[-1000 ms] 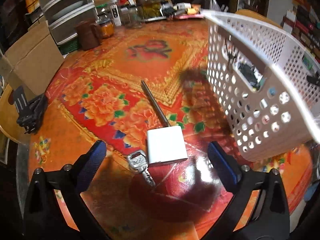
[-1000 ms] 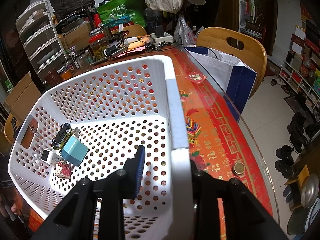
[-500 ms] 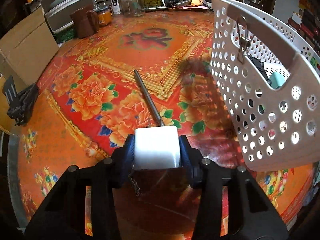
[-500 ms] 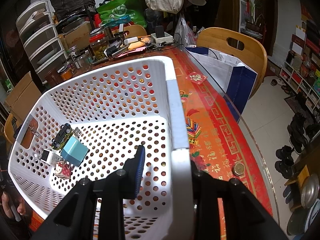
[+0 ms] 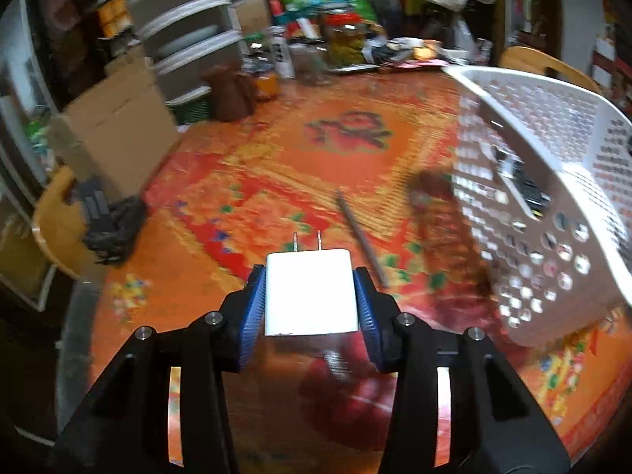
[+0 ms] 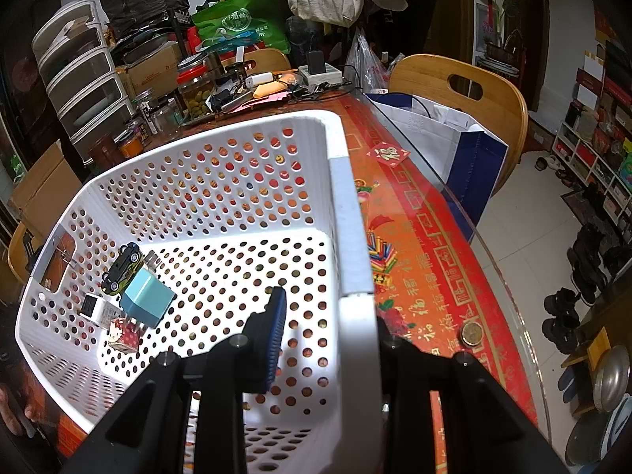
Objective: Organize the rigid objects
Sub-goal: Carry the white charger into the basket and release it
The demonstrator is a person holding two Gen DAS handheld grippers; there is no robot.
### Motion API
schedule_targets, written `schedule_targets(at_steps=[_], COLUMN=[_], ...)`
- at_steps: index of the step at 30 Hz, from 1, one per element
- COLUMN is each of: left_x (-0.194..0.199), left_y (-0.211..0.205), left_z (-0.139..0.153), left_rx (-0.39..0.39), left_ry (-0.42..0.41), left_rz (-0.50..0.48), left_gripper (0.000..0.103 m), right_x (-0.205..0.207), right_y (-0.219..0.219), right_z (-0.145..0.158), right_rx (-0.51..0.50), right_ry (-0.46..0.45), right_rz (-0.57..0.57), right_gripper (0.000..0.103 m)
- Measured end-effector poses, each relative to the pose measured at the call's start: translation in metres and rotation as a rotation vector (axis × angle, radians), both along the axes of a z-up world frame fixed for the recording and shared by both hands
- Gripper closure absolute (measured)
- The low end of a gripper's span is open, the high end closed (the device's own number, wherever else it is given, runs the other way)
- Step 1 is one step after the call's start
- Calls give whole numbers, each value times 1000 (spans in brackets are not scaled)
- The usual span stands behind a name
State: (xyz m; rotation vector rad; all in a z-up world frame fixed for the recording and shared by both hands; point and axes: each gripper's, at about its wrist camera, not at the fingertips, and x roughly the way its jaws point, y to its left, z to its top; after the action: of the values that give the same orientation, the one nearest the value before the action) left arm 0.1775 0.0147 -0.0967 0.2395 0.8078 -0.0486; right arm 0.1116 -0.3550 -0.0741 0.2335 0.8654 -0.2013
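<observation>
My left gripper (image 5: 310, 296) is shut on a white plug charger (image 5: 310, 292), prongs pointing away, held above the red floral tabletop (image 5: 276, 166). A key (image 5: 335, 363) lies blurred just under it, and a grey pen (image 5: 361, 237) lies ahead. The white perforated basket (image 5: 545, 205) stands tilted to the right. My right gripper (image 6: 328, 328) is shut on the basket's right rim (image 6: 351, 260). Inside the basket lie a toy car (image 6: 122, 268), a light-blue cube (image 6: 147, 302), a small white charger (image 6: 94, 310) and a small red box (image 6: 124, 335).
Jars (image 5: 347, 39), drawer units (image 5: 185, 35) and a cardboard box (image 5: 114, 126) crowd the table's far and left sides. A black clip bundle (image 5: 106, 217) lies at the left edge. A wooden chair (image 6: 462, 94) and a shopping bag (image 6: 446, 146) stand right of the table.
My left gripper closed on the white charger and has lifted it off the table, leaving the key below. The right gripper and basket have stayed still.
</observation>
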Motion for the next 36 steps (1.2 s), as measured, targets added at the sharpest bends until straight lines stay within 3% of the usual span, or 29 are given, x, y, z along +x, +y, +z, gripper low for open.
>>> schedule_targets(at_steps=[4, 8, 13, 17, 21, 26, 30, 36], left_x=[2, -6, -22, -23, -14, 4, 19, 30], left_y=[17, 12, -26, -74, -138, -201, -230, -250], left_z=[23, 59, 105, 123, 114, 81, 52, 22], left_rx=[35, 37, 17, 19, 111, 255, 331, 374], left_ry=[-52, -114, -175, -148, -75, 36, 136, 239], left_rz=[69, 46, -81, -215, -329, -378, -402, -418], left_gripper=[62, 62, 62, 62, 61, 61, 61, 61], right_x=[0, 1, 1, 1, 1, 1, 0, 0], right_y=[0, -1, -1, -1, -1, -1, -1, -2], right_z=[0, 1, 1, 1, 1, 1, 1, 1], right_rx=[0, 0, -1, -1, 0, 0, 4, 3], right_ry=[-1, -5, -7, -6, -6, -6, -10, -9], right_rz=[0, 0, 1, 1, 0, 1, 0, 4], right_gripper=[74, 74, 74, 74, 74, 74, 74, 74])
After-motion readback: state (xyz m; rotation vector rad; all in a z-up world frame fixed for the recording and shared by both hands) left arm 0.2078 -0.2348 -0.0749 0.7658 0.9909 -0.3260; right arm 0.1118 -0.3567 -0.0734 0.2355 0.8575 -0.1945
